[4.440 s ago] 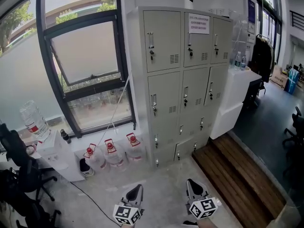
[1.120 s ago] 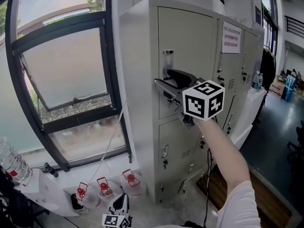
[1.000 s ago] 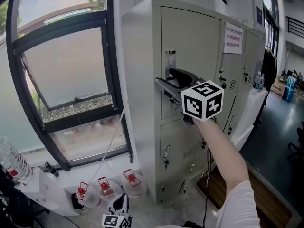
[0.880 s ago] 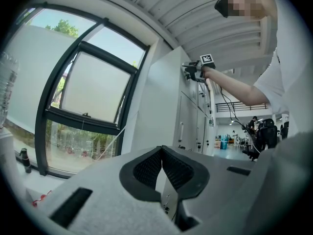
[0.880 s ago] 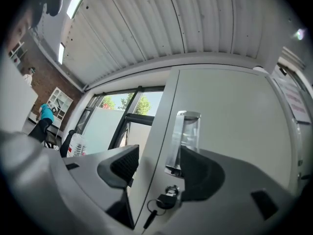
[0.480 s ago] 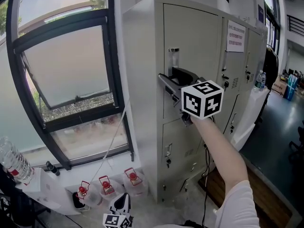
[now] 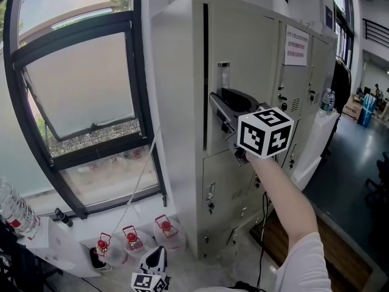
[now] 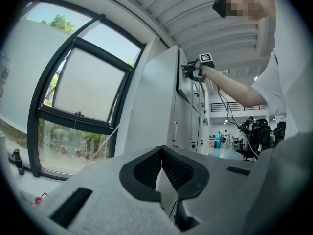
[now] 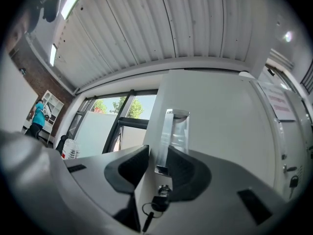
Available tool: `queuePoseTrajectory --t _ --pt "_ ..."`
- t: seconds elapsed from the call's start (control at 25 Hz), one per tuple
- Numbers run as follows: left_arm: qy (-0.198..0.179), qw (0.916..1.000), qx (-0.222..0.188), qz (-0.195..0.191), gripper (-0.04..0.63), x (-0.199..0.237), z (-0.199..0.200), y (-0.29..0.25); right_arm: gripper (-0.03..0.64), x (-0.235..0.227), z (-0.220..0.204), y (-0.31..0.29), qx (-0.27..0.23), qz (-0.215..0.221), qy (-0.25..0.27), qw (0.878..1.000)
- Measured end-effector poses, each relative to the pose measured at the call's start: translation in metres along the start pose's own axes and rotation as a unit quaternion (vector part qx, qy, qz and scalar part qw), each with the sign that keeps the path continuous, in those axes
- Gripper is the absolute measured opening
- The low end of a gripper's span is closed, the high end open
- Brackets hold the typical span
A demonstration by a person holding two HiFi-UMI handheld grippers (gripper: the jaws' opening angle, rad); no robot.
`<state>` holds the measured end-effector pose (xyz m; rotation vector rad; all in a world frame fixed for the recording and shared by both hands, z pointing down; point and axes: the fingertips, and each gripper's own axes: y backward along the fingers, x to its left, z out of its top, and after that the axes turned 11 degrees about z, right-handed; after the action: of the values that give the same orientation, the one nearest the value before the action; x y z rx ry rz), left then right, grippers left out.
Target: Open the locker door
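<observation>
The grey locker bank stands in front of me. Its top-left door shows a dark gap along its left edge, so it stands slightly ajar. My right gripper reaches the door's metal handle at arm's length. In the right gripper view the handle sits between the jaws of the right gripper, which are closing on it, above a key in the lock. My left gripper hangs low near the floor, shut on nothing.
A tilted-open window is left of the lockers. Several red-capped water jugs stand on the floor under it. A large bottle sits at far left. A paper notice hangs on a middle door. A wooden step lies at right.
The right gripper's jaws have closed in around the handle. A dark gap has appeared along the top-left door's left edge. The left gripper has stayed low.
</observation>
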<state>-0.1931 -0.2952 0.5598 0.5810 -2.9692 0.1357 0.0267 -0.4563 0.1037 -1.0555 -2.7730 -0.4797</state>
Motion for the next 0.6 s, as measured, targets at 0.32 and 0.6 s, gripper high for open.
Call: queuePoseTrajectory --t 0.32,0.6 --pt "0.0 0.9994 0.002 -0.035 0.009 -0.023 -0.002 -0.018 0.138 0.003 0.011 0.035 0.006 0.009 0.019 1.0" --pt "0.001 0.997 0.011 -0.077 0.009 -0.053 -0.006 -0.032 0.149 0.003 0.021 0.073 0.004 0.011 0.012 1.0"
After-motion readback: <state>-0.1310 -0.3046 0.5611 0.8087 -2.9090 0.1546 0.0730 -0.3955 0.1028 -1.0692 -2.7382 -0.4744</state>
